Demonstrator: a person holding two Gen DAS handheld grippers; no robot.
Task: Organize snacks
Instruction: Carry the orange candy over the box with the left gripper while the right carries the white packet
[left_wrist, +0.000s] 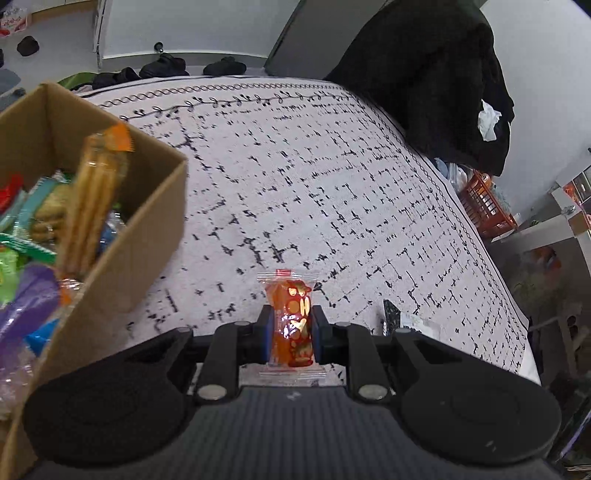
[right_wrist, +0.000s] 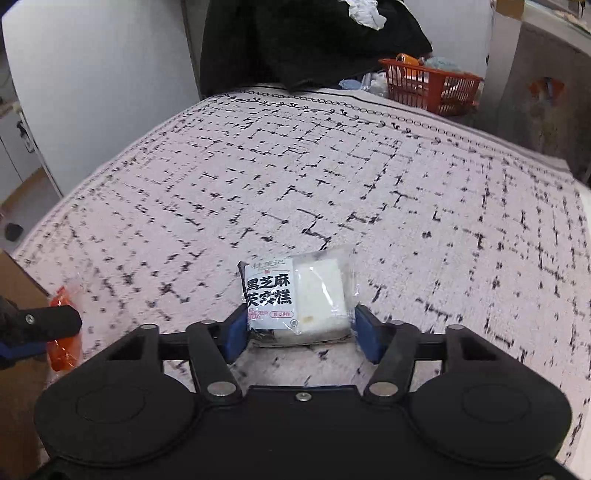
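Clamping an orange snack (left_wrist: 293, 325), left tongs (left_wrist: 293, 332); right tongs (right_wrist: 301, 330) straddle cake packet (right_wrist: 295, 299).

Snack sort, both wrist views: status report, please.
Left hand-held gripper shut on orange snack packet, beside cardboard box. Right hand-held gripper around white sesame cake packet on patterned cloth, left pad touching, right unclear. Nothing in the way.

An orange-red wrapper (left_wrist: 292, 325) spotted with pale gold, clear at its ends, is being shown between blue pads (left_wrist: 266, 334). A white packet (right_wrist: 297, 297) printed with bold black characters is being displayed on a pale cloth (right_wrist: 332, 177) patterned with broken black grid lines. Plain brown is being presented by the cardboard box (left_wrist: 147, 236).
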